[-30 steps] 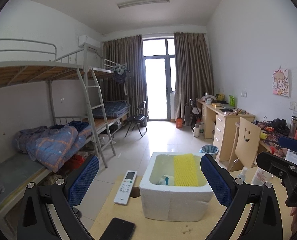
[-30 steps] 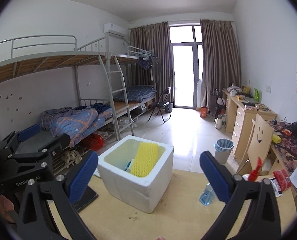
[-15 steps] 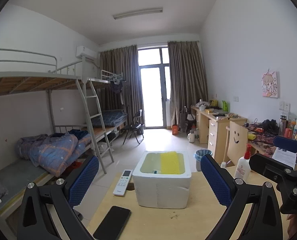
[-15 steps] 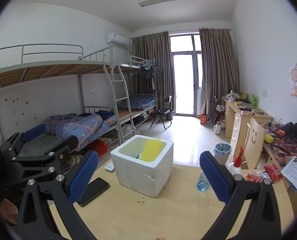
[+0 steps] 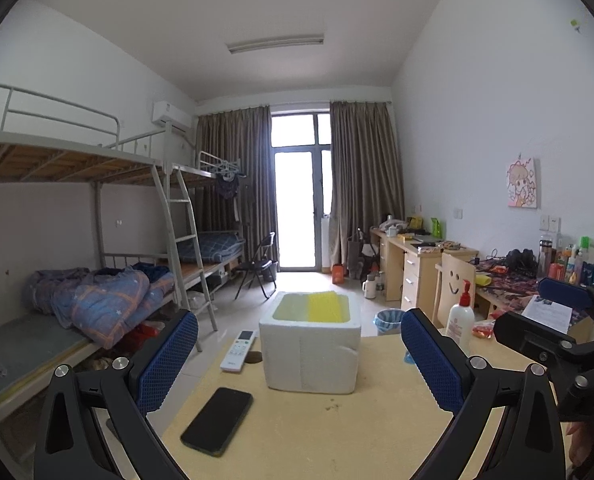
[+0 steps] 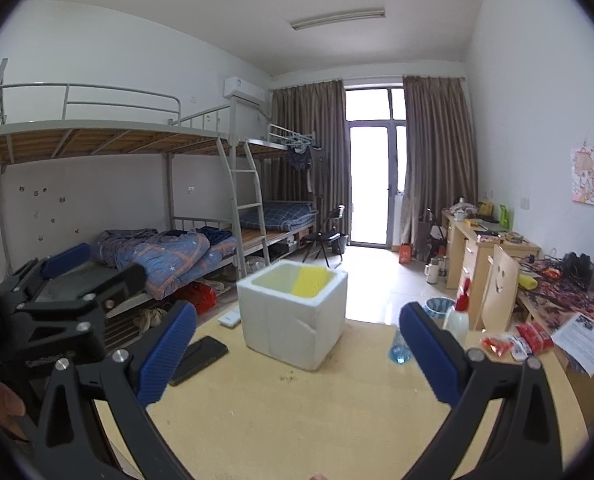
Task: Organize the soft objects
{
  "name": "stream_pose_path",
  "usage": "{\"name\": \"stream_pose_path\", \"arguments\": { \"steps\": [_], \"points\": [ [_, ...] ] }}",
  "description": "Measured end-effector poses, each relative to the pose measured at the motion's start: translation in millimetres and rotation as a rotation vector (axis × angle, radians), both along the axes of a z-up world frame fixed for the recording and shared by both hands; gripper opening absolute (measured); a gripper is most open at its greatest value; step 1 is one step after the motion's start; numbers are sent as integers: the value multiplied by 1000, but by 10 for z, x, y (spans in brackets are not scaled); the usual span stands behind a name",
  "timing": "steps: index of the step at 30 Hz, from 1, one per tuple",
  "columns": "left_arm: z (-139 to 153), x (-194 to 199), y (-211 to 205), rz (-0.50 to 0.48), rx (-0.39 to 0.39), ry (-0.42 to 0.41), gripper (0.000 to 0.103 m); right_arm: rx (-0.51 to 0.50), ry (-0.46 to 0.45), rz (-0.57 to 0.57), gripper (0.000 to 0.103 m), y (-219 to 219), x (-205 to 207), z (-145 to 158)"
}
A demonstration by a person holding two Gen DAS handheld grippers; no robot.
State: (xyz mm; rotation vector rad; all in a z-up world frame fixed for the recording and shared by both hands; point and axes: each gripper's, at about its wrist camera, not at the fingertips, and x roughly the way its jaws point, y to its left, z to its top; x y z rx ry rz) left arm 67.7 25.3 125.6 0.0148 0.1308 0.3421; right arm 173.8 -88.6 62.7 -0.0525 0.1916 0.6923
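- Both tongs, left and right, spread apart, holding nothing.
- Yellow sponge inside white foam box, on worktop ahead of both.

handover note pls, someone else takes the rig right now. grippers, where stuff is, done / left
Left gripper: open, empty, held above the near table edge.
Right gripper: open, empty, beside it.
White foam box stands mid-table; yellow foam pad is inside it, leaning at the right.
Phone and remote lie left of the box; lotion bottle to its right.
Done: pad is boxed.
Left: no other loose soft item shows on the table; check before closing out.
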Motion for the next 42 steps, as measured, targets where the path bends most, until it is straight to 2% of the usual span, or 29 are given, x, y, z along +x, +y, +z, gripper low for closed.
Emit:
{"name": "stream_pose_path", "arguments": {
  "steps": [4, 7, 14, 19, 24, 31, 42],
  "points": [
    [-184, -189, -83, -16, -11, -21, 102, 47, 26, 3, 103, -136, -99, -178],
    [-343, -297, -150, 6, 16, -41, 102, 65, 31, 1, 103, -206, -161, -308],
    [-649, -363, -232, -11, 10, -54, 102, 71, 5, -44, 103, -285, -331, -538],
    [-745, -423, -285, -15, 8, -79, 102, 47, -18, -84, 103, -341, -406, -697],
    [-932, -419, -269, -29, 16, -67, 102, 43, -20, -103, 103, -385, -410, -832],
    [-1163, -387, -223, -20, -29, -6, 102, 18, -9, -107, 103, -375, -427, -981],
    [-1225, -425, -260, -41, -43, 33, 102, 25, 12, -112, 103, -423, -472, -1057]
  ]
}}
